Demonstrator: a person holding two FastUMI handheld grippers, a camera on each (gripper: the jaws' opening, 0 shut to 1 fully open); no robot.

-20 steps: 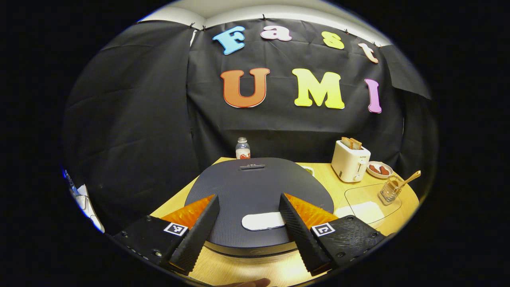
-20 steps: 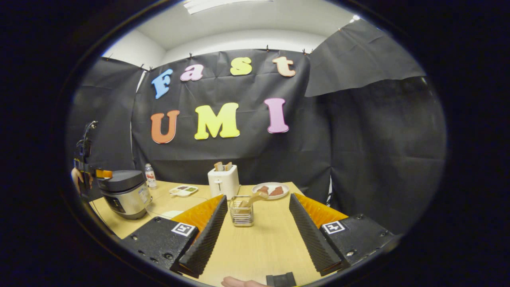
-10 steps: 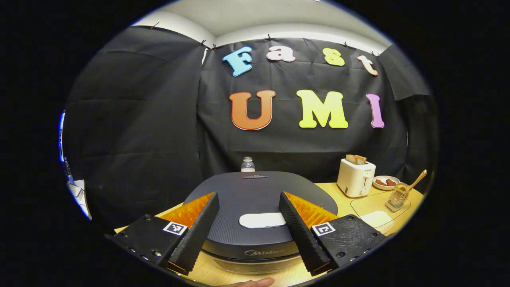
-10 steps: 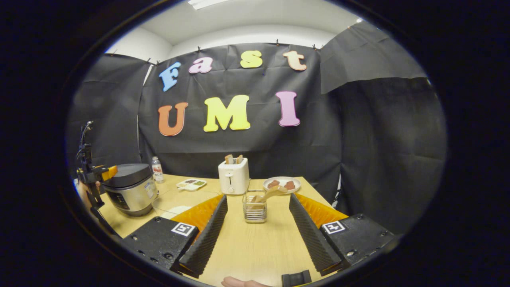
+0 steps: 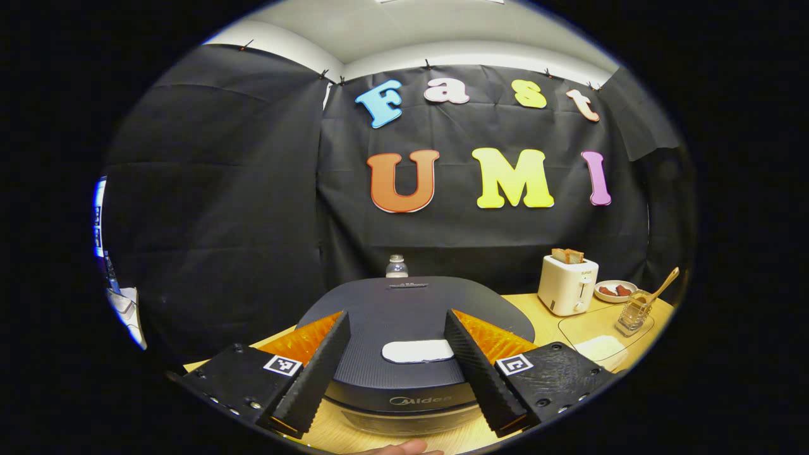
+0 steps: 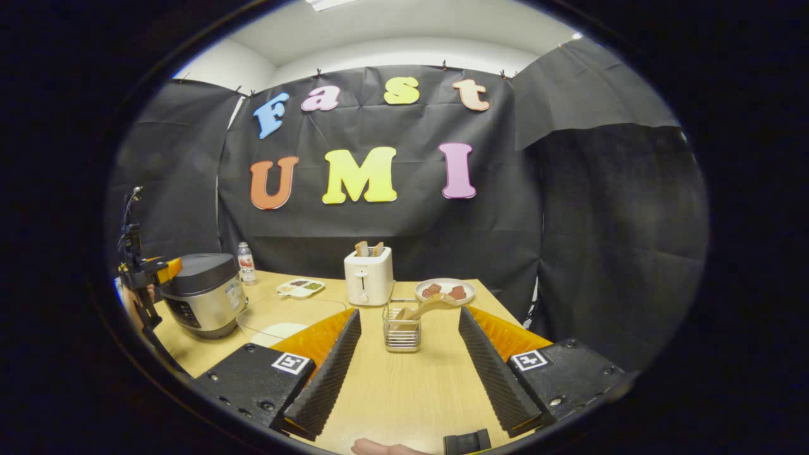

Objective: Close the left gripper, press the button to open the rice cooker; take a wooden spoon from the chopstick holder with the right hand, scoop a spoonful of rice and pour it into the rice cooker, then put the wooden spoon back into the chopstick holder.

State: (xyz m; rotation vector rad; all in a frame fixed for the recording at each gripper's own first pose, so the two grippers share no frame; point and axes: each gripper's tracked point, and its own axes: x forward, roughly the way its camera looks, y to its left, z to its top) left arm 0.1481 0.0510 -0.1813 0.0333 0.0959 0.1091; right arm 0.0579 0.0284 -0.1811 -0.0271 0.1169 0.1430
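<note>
On the tabletop you have one rice cooker, one toaster with two slices of bread, one small bottle, one round plate carrying two pieces of food, one divided dish, one clear mat, and one wire chopstick holder with a single wooden spoon leaning in it.

Your left gripper hangs with its fingers spread apart over the near part of the rice cooker's dark lid; the pale oval button lies between the two fingers, and you cannot tell whether they touch the lid. The cooker sits at the left end of the tabletop.

Your right gripper is also held wide apart, gripping nothing, above the near right part of the tabletop. The chopstick holder stands straight ahead between its fingers, clear of both, the spoon tilting to the right.

The cooker's front rim reads "Midea". The bottle's label and the toaster's mark are too small to read.
</note>
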